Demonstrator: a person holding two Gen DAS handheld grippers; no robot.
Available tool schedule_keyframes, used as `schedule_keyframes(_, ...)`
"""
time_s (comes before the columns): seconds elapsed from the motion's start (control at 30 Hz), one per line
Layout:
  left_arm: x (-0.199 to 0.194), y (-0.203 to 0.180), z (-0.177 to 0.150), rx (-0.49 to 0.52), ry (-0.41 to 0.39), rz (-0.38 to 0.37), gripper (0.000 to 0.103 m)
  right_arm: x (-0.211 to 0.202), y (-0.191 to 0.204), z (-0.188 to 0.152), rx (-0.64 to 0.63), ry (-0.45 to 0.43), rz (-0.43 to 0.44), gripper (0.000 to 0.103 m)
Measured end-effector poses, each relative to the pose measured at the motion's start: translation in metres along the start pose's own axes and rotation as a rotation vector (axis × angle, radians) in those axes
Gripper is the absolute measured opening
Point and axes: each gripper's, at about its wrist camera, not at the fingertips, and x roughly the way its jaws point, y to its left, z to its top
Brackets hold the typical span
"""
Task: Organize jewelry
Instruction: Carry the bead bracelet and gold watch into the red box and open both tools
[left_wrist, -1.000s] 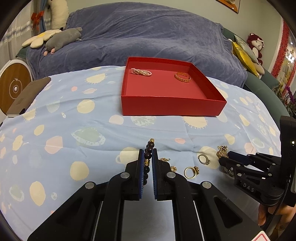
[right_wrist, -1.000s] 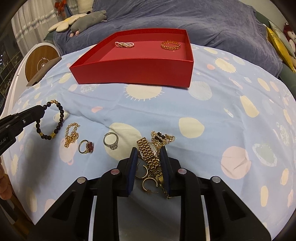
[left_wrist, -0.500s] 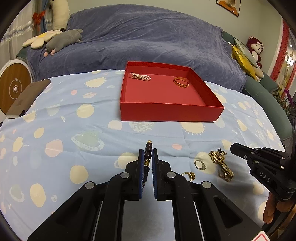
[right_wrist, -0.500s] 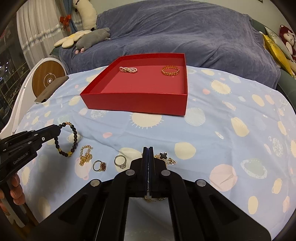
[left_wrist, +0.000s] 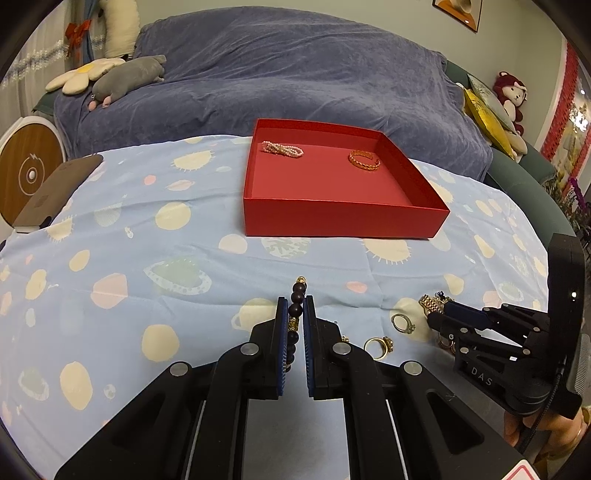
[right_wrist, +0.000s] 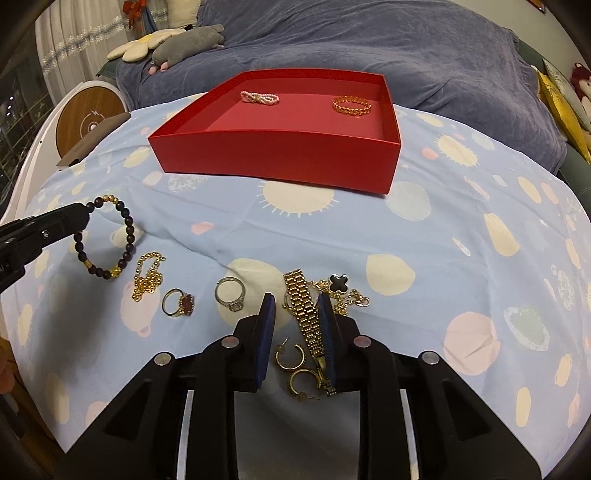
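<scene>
Now we've got the left gripper (left_wrist: 295, 317) clamped on the dark beaded bracelet (right_wrist: 105, 236) just above the spotted cloth (right_wrist: 369, 229), while our right gripper (right_wrist: 295, 310) spreads its jaws, opening around the gold watch band (right_wrist: 306, 314); the red box (right_wrist: 280, 151) sits beyond.

Ahead of the tools stretches a pale blue tablecloth (left_wrist: 184, 258) printed with cream suns and pastel planets. Beyond it sits a sofa under a blue-grey throw (left_wrist: 295, 81). Far left, a flower cushion (left_wrist: 81, 75) and grey plush (left_wrist: 125, 77) rest there, with a round white-rimmed wooden disc (left_wrist: 29, 170) lower down. Far right: yellow cushion (left_wrist: 484, 118), red-haired doll (left_wrist: 511, 96) (lighting dim, warm). A picture frame (left_wrist: 458, 11) hangs on the pale wall.
</scene>
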Motion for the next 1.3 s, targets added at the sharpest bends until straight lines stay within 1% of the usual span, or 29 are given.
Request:
schedule_keyframes(0.2,0.000,0.001,-0.001,0.001,0.000,0.001,0.006,0.000,0.002,-0.001,-0.006,-0.007,0.004,0.022)
schedule_keyframes(0.23,0.000,0.002,-0.001,0.000,0.001,0.001,0.006,-0.003,0.003,-0.001,-0.009,-0.018,0.004,0.014)
schedule_keyframes(0.27,0.000,0.002,-0.001,0.000,0.001,0.001,0.006,-0.006,0.004,0.000,-0.013,-0.025,0.012,0.012)
schedule_keyframes(0.3,-0.001,0.002,-0.001,-0.002,0.001,0.001,0.006,-0.010,0.004,0.002,-0.011,-0.036,0.019,0.011)
schedule_keyframes(0.6,0.000,0.001,-0.002,0.001,0.000,0.001,0.006,-0.032,-0.007,0.010,0.031,-0.095,0.050,0.011)
schedule_keyframes(0.8,-0.001,-0.002,0.002,-0.003,-0.006,-0.008,0.006,-0.059,-0.013,0.023,0.061,-0.165,0.076,0.011)
schedule_keyframes(0.97,-0.010,-0.007,0.011,-0.005,-0.033,-0.030,0.006,-0.078,-0.013,0.037,0.066,-0.215,0.091,0.011)
schedule_keyframes(1.17,-0.021,-0.007,0.025,-0.021,-0.064,-0.054,0.006,-0.091,-0.012,0.052,0.076,-0.254,0.098,0.011)
schedule_keyframes(1.3,-0.025,-0.008,0.044,-0.013,-0.074,-0.062,0.006,-0.103,-0.014,0.071,0.089,-0.282,0.108,0.011)
